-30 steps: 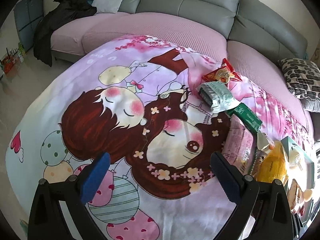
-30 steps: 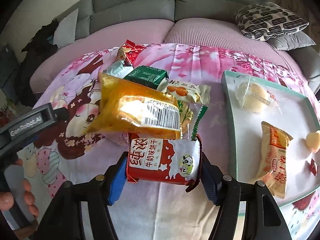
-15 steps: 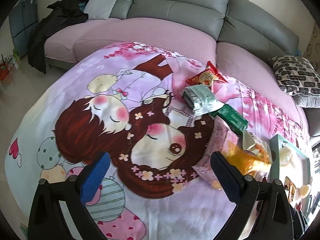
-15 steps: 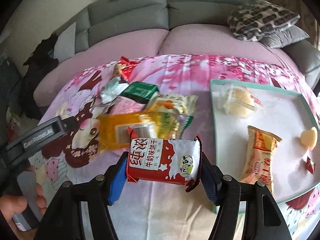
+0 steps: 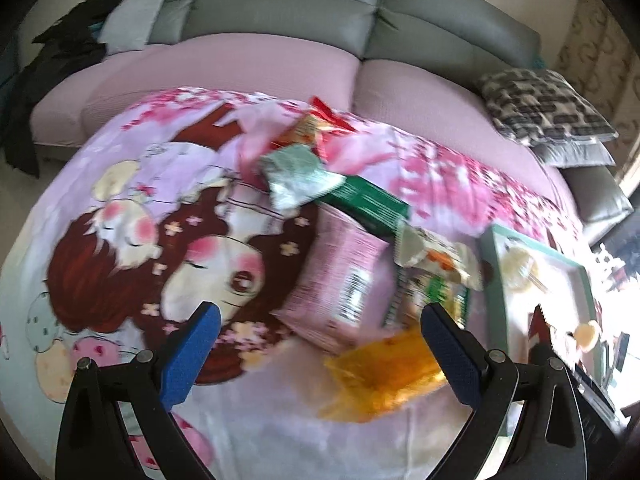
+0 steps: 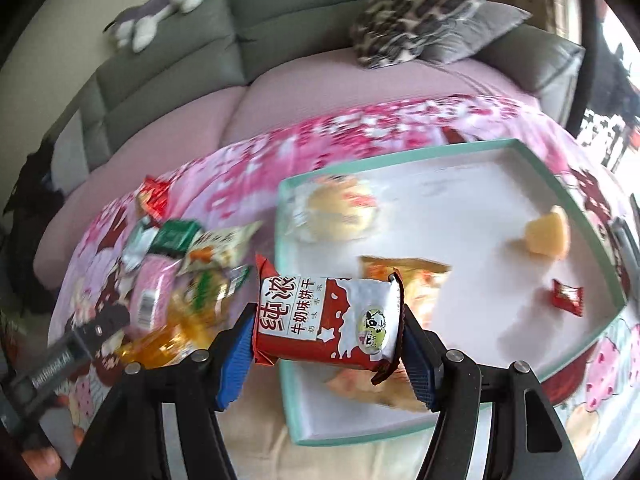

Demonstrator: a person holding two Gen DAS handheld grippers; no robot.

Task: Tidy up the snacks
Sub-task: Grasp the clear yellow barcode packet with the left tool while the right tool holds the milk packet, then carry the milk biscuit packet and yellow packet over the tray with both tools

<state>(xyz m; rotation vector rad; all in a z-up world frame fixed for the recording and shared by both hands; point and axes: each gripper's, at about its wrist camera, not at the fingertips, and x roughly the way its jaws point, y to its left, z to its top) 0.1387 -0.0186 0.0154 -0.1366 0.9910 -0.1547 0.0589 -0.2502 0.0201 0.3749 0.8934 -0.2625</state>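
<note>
Right gripper (image 6: 328, 340), clamping biscuit pack (image 6: 326, 318), now over tray (image 6: 460, 216) holding wrapped snacks; left gripper (image 5: 320, 356) wide.

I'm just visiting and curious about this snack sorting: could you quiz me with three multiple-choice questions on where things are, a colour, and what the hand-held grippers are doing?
1. Where is the small red wrapped candy?
A. In the tray
B. On the sofa
C. On the blanket

2. What colour is the tray's rim?
A. Black
B. Mint green
C. Orange

3. What is the right hand-held gripper doing?
A. Hanging open
B. Clamping a red and white biscuit packet
C. Holding a pillow

Answers:
A, the candy lies on the tray's white floor.
B, the tray rim is mint green.
C is wrong; B, the right hand-held gripper pads press the biscuit packet.
</note>
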